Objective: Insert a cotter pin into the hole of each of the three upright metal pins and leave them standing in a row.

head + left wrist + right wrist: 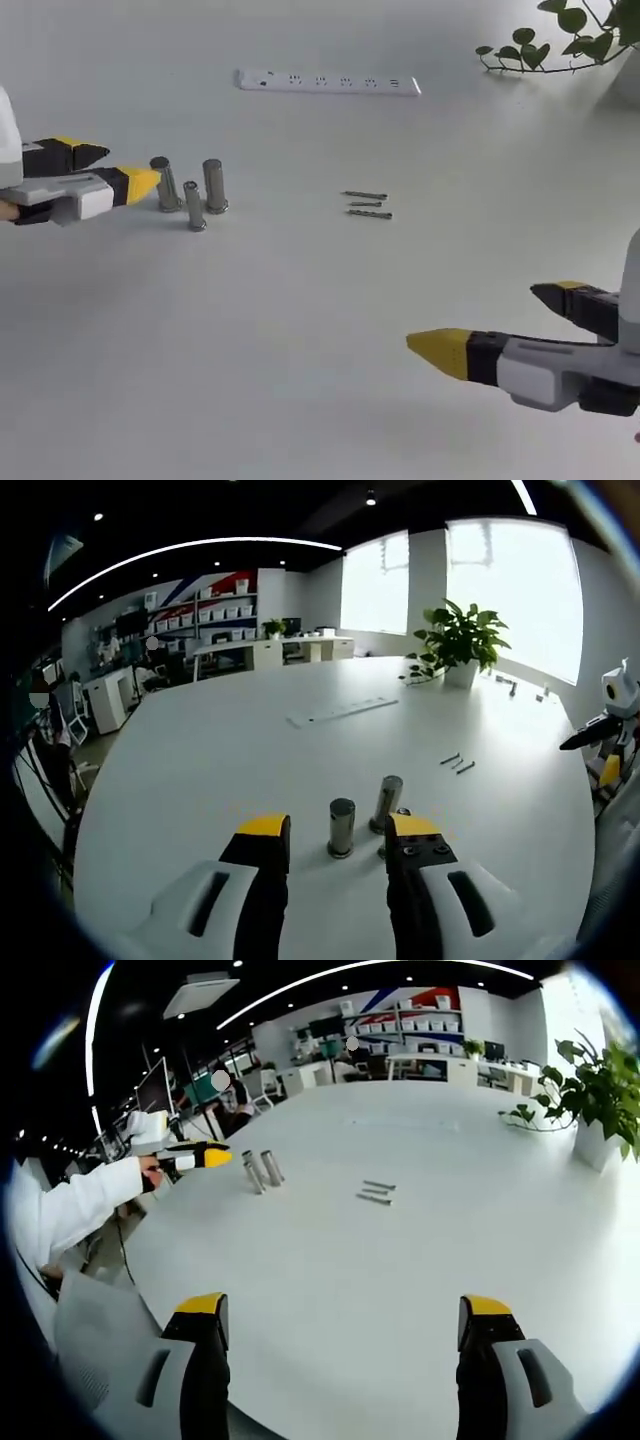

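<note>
Fingers (262, 832) of my left gripper (338, 827) stand apart, two upright metal pins (388, 800) just ahead between them. Head view reveals three pins, with cotter pins (367, 204) lying well beyond. My right gripper (345, 1305) is spread wide too.

Ahead of me a white power strip (328, 83) lies flat on the white table (250, 340); a leafy plant (565, 35) stands far to my right. Behind, shelves (220, 605) line a wall beside bright windows (512, 590).

Saw three grey metal pins (194, 205) upright on flanged bases, clustered close in a loose triangle rather than a row; noted three thin cotter pins (366, 204) well apart to their right, lying flat, roughly parallel, just beside one another, none inserted.
</note>
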A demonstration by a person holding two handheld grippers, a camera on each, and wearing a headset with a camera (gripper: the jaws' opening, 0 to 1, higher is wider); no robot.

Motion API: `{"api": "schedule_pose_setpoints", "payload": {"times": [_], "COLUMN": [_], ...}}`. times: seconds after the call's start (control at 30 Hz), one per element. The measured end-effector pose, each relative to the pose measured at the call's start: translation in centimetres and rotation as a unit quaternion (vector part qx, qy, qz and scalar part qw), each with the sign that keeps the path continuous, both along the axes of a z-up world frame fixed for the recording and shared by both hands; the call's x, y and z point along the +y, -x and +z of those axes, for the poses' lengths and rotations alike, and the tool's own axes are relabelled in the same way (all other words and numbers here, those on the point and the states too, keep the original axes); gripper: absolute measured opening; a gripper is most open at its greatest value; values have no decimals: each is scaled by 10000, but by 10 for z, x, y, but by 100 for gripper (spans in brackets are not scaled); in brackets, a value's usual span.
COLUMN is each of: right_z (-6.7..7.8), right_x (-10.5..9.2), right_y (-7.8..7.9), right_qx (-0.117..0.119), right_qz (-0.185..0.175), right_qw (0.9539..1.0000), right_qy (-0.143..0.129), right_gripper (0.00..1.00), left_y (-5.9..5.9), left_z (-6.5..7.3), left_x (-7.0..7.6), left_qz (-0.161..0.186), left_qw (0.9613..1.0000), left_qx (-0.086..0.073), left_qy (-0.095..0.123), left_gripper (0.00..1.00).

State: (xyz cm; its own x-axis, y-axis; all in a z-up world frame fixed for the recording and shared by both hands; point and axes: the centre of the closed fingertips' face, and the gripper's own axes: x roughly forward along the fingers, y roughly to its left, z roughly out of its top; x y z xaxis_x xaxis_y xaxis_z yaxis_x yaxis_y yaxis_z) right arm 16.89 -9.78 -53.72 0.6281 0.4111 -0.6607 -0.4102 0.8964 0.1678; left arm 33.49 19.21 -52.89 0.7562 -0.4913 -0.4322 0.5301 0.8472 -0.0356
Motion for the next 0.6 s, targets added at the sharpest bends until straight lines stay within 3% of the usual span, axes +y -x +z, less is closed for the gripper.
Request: {"api": "schedule_pose_setpoints", "payload": {"times": [0.17,0.4,0.6], "right_z": [-2,-6,-6], "right_x": [-1,-6,-6], "right_y": [2,4,3], "right_qx": [27,104,89], "right_qz": [-19,-119,-160], "right_qw": [10000,9999,9998], "right_qy": [14,-6,-83], "right_gripper": [93,93,94], "left_y": [-10,-17,-21], "left_z": [-8,-28,-32], "left_x": [-3,-10,-13], "left_qz": [-7,-195,-229], "left_qw": [10000,9993,9992], "left_qx": [77,247,302], "left_qy": [60,-181,-153], "left_gripper": [30,22,19]}}
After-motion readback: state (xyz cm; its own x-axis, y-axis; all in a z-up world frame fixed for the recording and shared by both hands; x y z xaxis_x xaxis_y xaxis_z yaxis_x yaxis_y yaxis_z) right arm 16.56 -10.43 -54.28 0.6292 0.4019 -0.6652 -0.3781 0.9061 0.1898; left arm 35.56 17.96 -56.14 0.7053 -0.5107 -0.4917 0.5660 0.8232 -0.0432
